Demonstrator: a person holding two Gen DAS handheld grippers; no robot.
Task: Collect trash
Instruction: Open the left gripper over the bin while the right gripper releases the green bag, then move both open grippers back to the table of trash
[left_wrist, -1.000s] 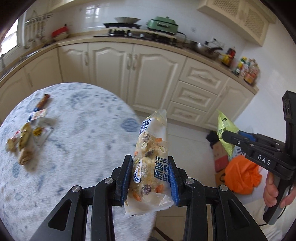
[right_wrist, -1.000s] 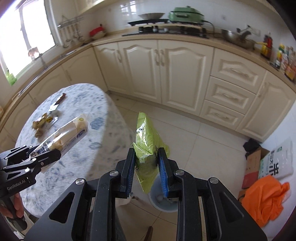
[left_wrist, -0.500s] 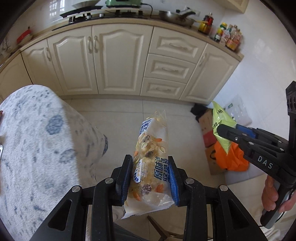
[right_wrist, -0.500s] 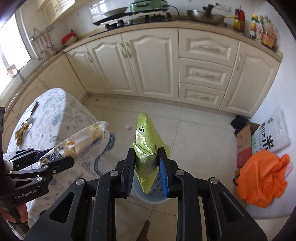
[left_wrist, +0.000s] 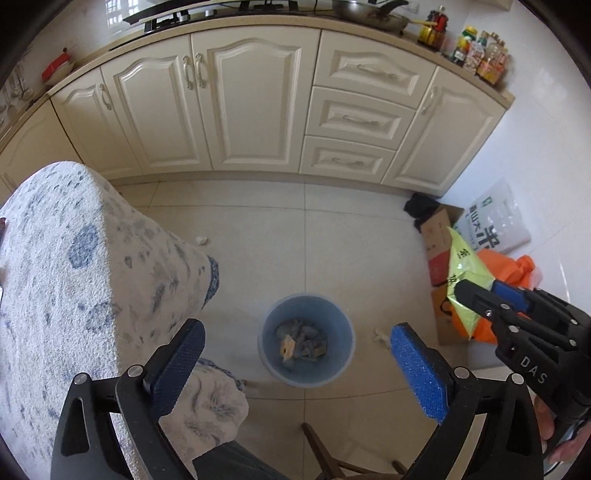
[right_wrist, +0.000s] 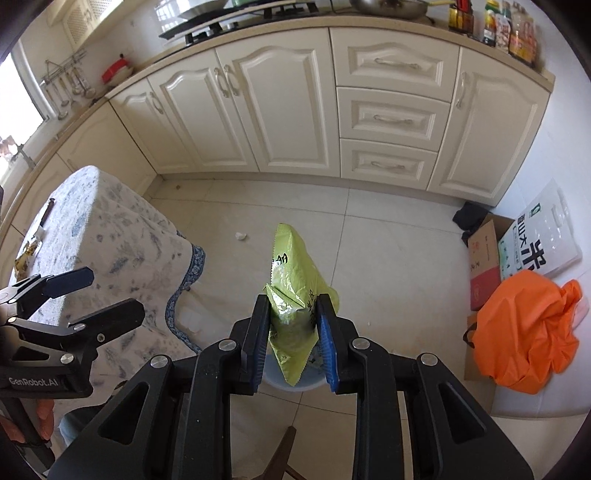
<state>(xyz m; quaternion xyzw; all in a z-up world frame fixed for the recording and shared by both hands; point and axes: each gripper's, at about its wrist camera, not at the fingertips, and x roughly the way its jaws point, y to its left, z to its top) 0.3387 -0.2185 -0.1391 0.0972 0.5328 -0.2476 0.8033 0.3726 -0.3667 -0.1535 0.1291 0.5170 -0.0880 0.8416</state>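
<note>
A blue trash bin (left_wrist: 306, 341) stands on the tiled floor below me, with wrappers inside. My left gripper (left_wrist: 295, 345) is open and empty, held directly above the bin; it also shows at the left of the right wrist view (right_wrist: 99, 293). My right gripper (right_wrist: 291, 317) is shut on a yellow-green snack bag (right_wrist: 293, 291), held above the bin's rim (right_wrist: 291, 384), which is mostly hidden behind the bag. In the left wrist view the right gripper (left_wrist: 476, 295) sits to the right of the bin with the snack bag (left_wrist: 463, 273).
A table with a blue-patterned cloth (left_wrist: 74, 280) is at the left, with leftover wrappers (right_wrist: 27, 254) on it. Cream cabinets (left_wrist: 258, 107) line the back. Cardboard boxes (right_wrist: 484, 258), a white sack (right_wrist: 539, 236) and an orange bag (right_wrist: 524, 328) sit at the right. Paper scraps (left_wrist: 201, 240) lie on the floor.
My left gripper has opened and the clear snack packet it held is gone from its jaws. Both grippers swung away from the table to above the bin. The right still holds the green bag.
</note>
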